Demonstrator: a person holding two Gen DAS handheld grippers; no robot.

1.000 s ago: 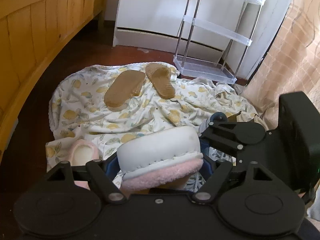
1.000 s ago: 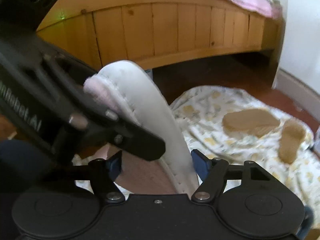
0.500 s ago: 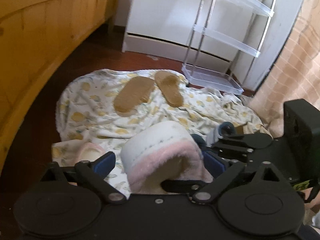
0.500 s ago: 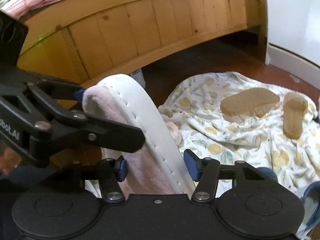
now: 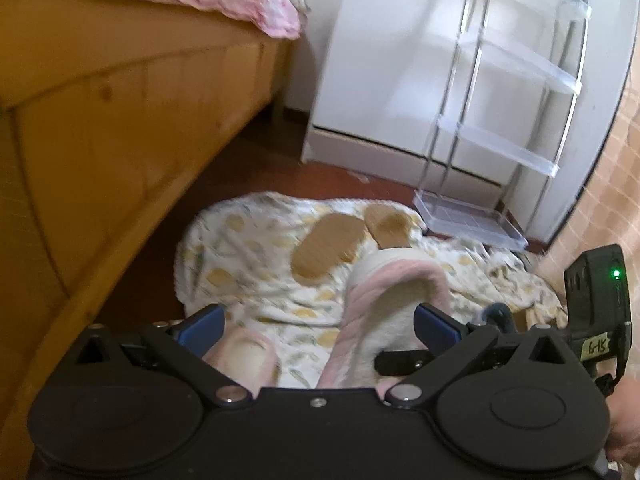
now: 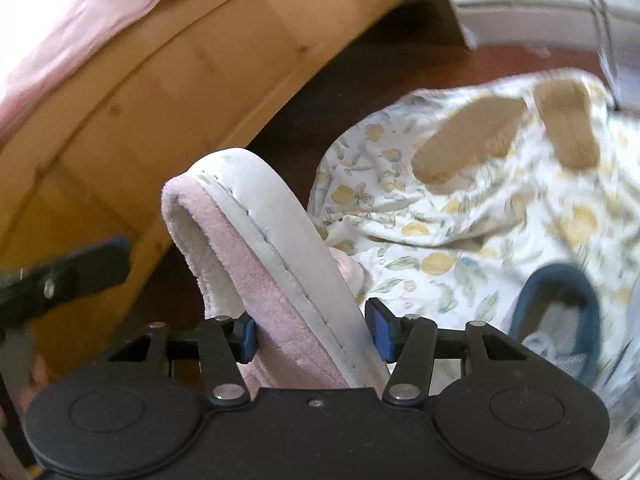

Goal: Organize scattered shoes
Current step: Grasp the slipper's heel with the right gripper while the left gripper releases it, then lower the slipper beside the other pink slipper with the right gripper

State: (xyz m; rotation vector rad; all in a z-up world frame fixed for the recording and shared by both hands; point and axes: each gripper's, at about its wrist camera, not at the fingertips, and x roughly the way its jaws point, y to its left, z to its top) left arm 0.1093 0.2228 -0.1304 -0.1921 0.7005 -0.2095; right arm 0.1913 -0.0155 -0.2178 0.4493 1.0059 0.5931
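My right gripper point(image 6: 314, 336) is shut on a pink fluffy slipper point(image 6: 272, 256) with a white sole and holds it upright above the floor. In the left wrist view the same slipper point(image 5: 384, 312) stands between my left gripper's spread jaws, and the left gripper point(image 5: 320, 326) is open and holds nothing. A second pink slipper point(image 5: 244, 354) lies on the lemon-print cloth point(image 5: 248, 264) below. Two tan soles point(image 5: 326, 248) lie sole-up farther back on the cloth. A blue shoe point(image 6: 560, 312) lies on the cloth at the right.
A wooden bed frame point(image 5: 100, 128) with pink bedding runs along the left. A clear tiered shoe rack point(image 5: 500, 136) stands at the back in front of a white cabinet point(image 5: 384, 60). Dark floor surrounds the cloth. A curtain point(image 5: 608, 184) hangs at the right.
My left gripper has opened and let go of the pink slipper, which now stays in the right gripper alone. Both grippers have risen and the views have swung upward.
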